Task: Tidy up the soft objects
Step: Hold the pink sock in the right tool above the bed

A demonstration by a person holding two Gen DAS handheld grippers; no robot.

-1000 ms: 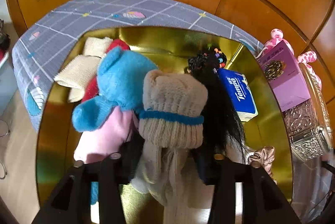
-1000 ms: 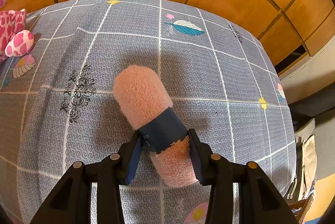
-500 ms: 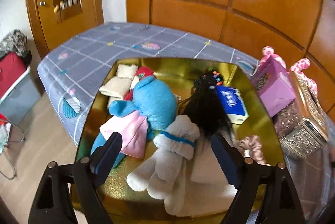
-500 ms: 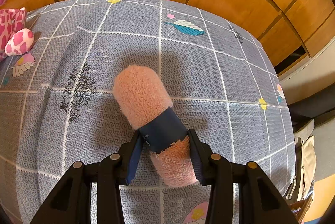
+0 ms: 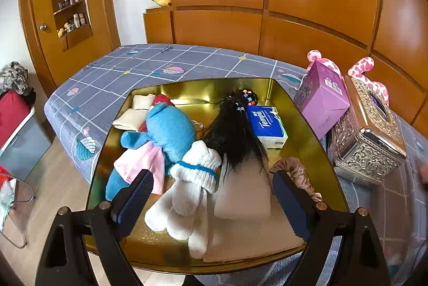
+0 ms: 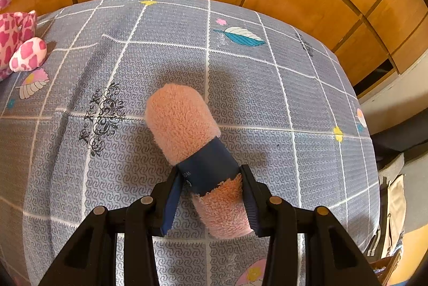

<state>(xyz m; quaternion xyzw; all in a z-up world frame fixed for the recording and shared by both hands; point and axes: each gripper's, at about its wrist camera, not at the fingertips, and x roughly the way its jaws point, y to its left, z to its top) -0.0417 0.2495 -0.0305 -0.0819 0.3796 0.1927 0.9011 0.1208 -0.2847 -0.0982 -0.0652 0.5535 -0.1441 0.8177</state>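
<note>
In the left wrist view a gold tray (image 5: 302,125) holds a blue plush toy (image 5: 168,130), a white sock bundle with a blue band (image 5: 192,179), a black hairpiece (image 5: 235,130), a beige folded cloth (image 5: 243,192) and a pink scrunchie (image 5: 297,171). My left gripper (image 5: 211,179) hovers above the tray's near end. Its jaws are opening wide, well apart from the sock bundle that lies below them. In the right wrist view my right gripper (image 6: 210,179) is shut on a fluffy pink roll with a navy band (image 6: 182,120), which rests on the grey bedspread (image 6: 267,98).
A Tempo tissue pack (image 5: 264,122) and cream cloths (image 5: 131,117) also lie in the tray. A purple box (image 5: 323,98) and an ornate silver tissue box (image 5: 366,136) stand right of it. A pink-spotted plush (image 6: 21,50) sits at the bedspread's far left. Wooden panels stand behind.
My left gripper has let go of the white sock bundle, opened wide and drawn back and up from the tray. The right gripper and the pink roll have not moved.
</note>
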